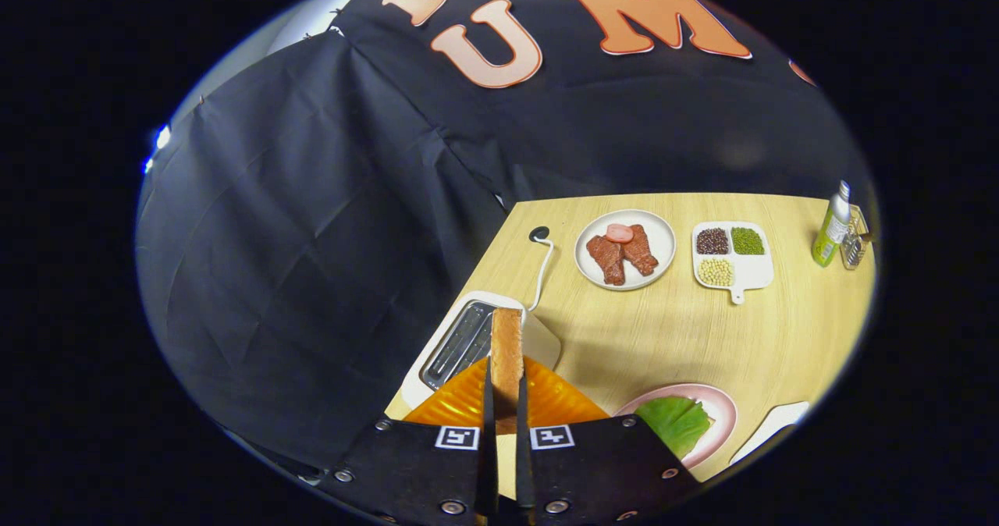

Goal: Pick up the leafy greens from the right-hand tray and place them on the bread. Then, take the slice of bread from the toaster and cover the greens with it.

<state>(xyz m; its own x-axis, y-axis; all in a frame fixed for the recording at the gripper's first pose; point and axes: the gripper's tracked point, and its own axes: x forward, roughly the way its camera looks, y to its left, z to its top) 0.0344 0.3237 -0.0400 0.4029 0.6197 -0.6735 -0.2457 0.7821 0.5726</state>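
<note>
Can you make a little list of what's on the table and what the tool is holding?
tool: shut on the slice of bread, held on edge above the toaster
toaster: white, slots look empty, cord running off behind it
pink plate: leafy greens lying on it
white plate: brown meat pieces with a pink slice on top
divided tray: dark beans, green beans, pale beans
far corner: green bottle, small glass jar beside it

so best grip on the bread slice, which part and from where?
As it is held now: the gripper is shut on the bread slice, fingers pressing its two broad flat faces, crust edge up. The slice stands on edge above the toaster, so come from above, pinching the thin way across the top.
</note>
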